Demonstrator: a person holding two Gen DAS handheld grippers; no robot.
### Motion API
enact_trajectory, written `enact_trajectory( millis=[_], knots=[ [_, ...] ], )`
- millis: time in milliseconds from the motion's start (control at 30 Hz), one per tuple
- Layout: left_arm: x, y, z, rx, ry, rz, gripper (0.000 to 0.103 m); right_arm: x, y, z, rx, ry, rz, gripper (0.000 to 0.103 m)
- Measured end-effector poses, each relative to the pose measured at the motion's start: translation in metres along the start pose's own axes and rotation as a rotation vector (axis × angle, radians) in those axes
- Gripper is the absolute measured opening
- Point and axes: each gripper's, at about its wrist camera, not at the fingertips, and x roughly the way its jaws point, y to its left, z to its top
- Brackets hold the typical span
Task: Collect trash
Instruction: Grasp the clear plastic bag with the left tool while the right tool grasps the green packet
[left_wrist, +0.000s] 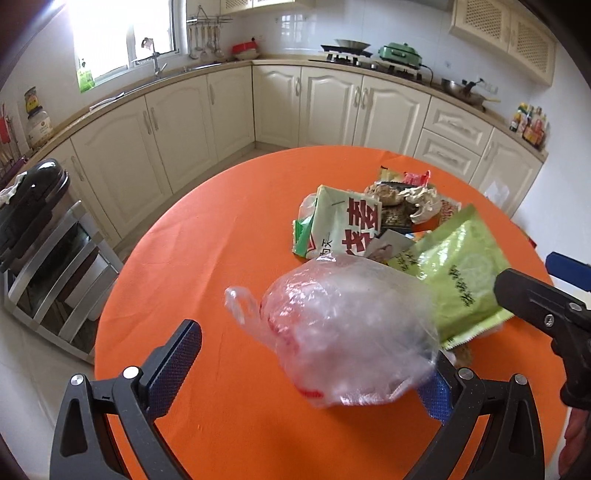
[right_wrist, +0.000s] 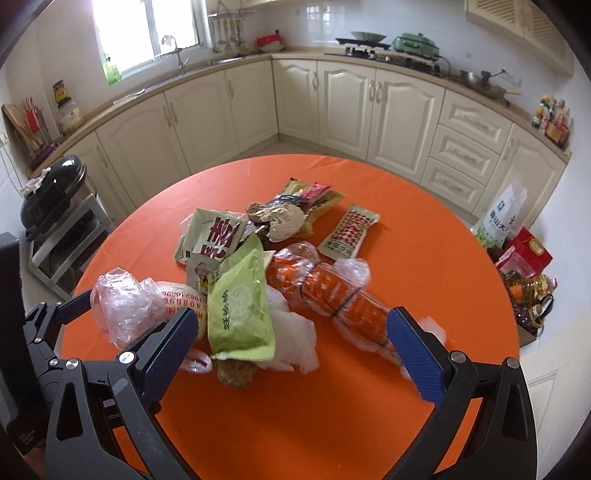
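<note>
**Both grippers standing wide over a trash heap on the orange table**

The left gripper (left_wrist: 314, 369) is hanging with its jaws spread wide. A crumpled clear plastic bag (left_wrist: 347, 328) is sitting between its fingers, pressing against the right-hand pad; whether that pad is really gripping the bag cannot be told. In the left wrist view the bag's long axis is running from about 7 o'clock to 1 o'clock, with a loose handle loop trailing toward 9 o'clock.

The right gripper (right_wrist: 295, 339) is also gaping wide, holding nothing. Between its fingers a light green packet (right_wrist: 238, 306) is lying with its long axis near 12 to 6 o'clock, its serrated end pointing toward 6. Just to the packet's 3 o'clock, a long orange wrapped roll (right_wrist: 332, 295) is stretching from 10 o'clock to 4 o'clock, its near end reaching the right-hand finger.

Farther toward 12 o'clock, a white-and-green pouch with red characters (right_wrist: 214, 234), a wad of crumpled paper (right_wrist: 284, 221) and a checked sachet (right_wrist: 349, 230) are lying close together on the orange table (right_wrist: 443, 258). The sachet's long axis is running 1 to 7 o'clock.

At 9 o'clock, off the table, a black appliance on a metal stand (right_wrist: 55, 199) is standing beside the cream cabinets (right_wrist: 347, 110).
</note>
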Motion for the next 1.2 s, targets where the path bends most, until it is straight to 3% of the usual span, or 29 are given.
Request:
enact_trajectory(
  millis=[100, 133, 300, 367, 433, 567, 600, 633, 700, 767, 833, 867, 933, 1033, 1200],
  knots=[
    [0.016, 0.012, 0.020, 0.010, -0.019, -0.033, 0.088, 0.015, 0.010, 0.007, -0.042, 0.021, 0.015, 0.097],
    [0.020, 0.015, 0.028, 0.009, -0.023, -0.048, 0.078, 0.021, 0.015, 0.008, -0.064, 0.035, 0.027, 0.091],
    [0.044, 0.031, 0.044, 0.000, -0.012, -0.108, 0.048, 0.033, 0.028, 0.009, -0.115, 0.064, 0.071, 0.052],
    [0.051, 0.043, 0.047, -0.003, -0.015, -0.109, 0.044, 0.026, 0.031, 0.007, -0.136, 0.043, 0.087, 0.035],
    [0.058, 0.049, 0.056, -0.010, -0.019, -0.111, 0.040, 0.018, 0.029, 0.005, -0.127, 0.030, 0.107, 0.029],
    [0.066, 0.056, 0.056, -0.010, -0.015, -0.118, 0.040, 0.014, 0.025, -0.002, -0.122, 0.052, 0.148, 0.028],
    [0.065, 0.057, 0.052, -0.004, -0.012, -0.113, 0.048, 0.015, 0.027, -0.004, -0.134, 0.052, 0.159, 0.028],
    [0.072, 0.058, 0.060, -0.003, -0.005, -0.096, 0.063, 0.016, 0.030, -0.005, -0.149, 0.053, 0.162, 0.030],
    [0.071, 0.055, 0.052, 0.000, -0.017, -0.074, 0.074, 0.019, 0.035, -0.004, -0.166, 0.051, 0.164, 0.030],
    [0.078, 0.056, 0.061, -0.007, -0.021, -0.097, 0.072, 0.026, 0.040, 0.000, -0.173, 0.064, 0.175, 0.030],
    [0.089, 0.062, 0.071, -0.026, -0.005, -0.142, 0.049, 0.034, 0.044, 0.002, -0.190, 0.085, 0.189, 0.029],
    [0.084, 0.063, 0.056, -0.030, -0.006, -0.145, 0.049, 0.036, 0.046, 0.003, -0.195, 0.093, 0.197, 0.024],
    [0.085, 0.069, 0.057, -0.031, -0.015, -0.144, 0.041, 0.039, 0.049, 0.002, -0.193, 0.106, 0.238, 0.011],
    [0.078, 0.087, 0.047, -0.052, -0.030, -0.147, 0.037, 0.036, 0.045, -0.001, -0.154, 0.092, 0.273, 0.010],
    [0.048, 0.107, 0.000, -0.079, -0.054, -0.143, 0.035, 0.020, 0.035, -0.005, -0.105, 0.056, 0.304, 0.010]
  ],
)
